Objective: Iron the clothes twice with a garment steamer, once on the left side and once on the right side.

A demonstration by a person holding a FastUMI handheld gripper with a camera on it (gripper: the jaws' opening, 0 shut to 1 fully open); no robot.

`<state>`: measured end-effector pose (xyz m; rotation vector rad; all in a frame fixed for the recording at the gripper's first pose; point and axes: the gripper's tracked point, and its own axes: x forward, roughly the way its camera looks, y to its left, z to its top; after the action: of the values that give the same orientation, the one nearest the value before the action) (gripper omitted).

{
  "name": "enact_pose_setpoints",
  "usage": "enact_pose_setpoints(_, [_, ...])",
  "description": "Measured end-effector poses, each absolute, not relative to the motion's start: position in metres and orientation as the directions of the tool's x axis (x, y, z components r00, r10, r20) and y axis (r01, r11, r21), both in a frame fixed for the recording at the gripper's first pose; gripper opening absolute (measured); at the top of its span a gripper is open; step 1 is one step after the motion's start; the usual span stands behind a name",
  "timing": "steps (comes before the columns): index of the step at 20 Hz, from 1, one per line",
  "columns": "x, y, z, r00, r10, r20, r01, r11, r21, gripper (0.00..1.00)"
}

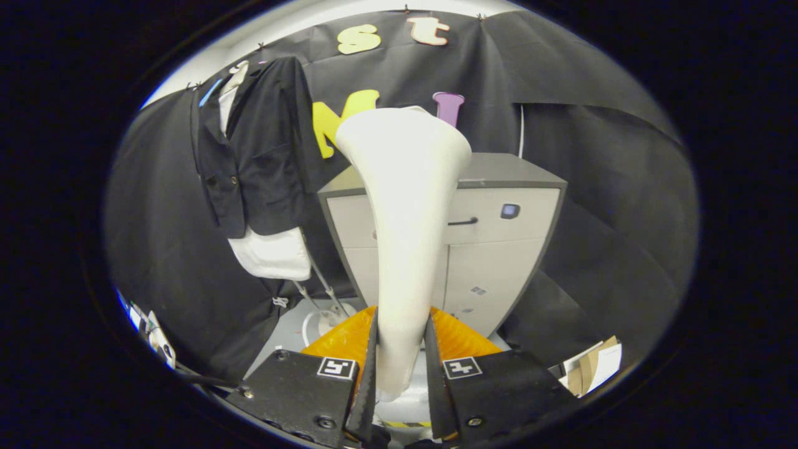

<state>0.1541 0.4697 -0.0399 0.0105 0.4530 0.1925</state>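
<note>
Between the gripper (402, 358) fingers stands the white garment steamer (405, 206), upright, handle clamped from both sides, jaws narrowed onto it, head flaring wide at top. Behind steamer: grey cabinet (499, 249) with a dark drawer handle. Left of steamer, beyond the fingers: black jacket (262, 149) over white garment (274, 254), hanging against the black cloth wall.

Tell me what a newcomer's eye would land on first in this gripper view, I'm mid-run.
First, the white garment steamer, standing upright between the gripper fingers, which press on its handle from both sides, its broad head rising in front of the grey drawer cabinet. Next, the dark jacket hanging over a white garment on the booth wall, beyond the fingers and left of the steamer.
</note>
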Motion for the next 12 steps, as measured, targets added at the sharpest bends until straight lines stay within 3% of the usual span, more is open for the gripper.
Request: enact_pose_setpoints(12, [0.1532, 0.4648, -0.0455, 0.897, 0.164, -0.41, -0.158, 0.986, 0.048, 0.38])
